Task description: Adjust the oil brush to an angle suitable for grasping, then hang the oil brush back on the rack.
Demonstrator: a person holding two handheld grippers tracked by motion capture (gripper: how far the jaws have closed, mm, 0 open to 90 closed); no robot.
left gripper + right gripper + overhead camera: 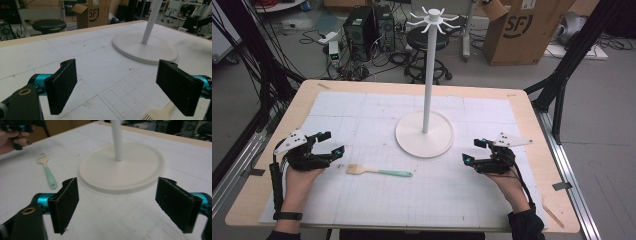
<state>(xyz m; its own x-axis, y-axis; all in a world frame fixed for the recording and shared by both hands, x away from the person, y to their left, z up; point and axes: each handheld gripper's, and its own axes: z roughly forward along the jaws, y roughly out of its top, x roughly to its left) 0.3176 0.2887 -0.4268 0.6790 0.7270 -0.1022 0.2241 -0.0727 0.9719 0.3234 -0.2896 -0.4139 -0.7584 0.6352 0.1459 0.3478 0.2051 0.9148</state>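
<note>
From the high view, one brush (378,172) with a mint-green handle is seen lying flat on the desk (272,165), between two grippers: the left gripper (333,144) just beside its bristle end, the right gripper (473,151) well apart, both spread wide with nothing held. One white stand (425,135) is parked behind the brush. In the left gripper view, two pads gape open, the brush bristles peeking at the bottom. In the right gripper view, two empty pads frame the stand's base, brush off left.

brush (379,172): wood head, plastic hdl | stand (425,134): matt white
</note>
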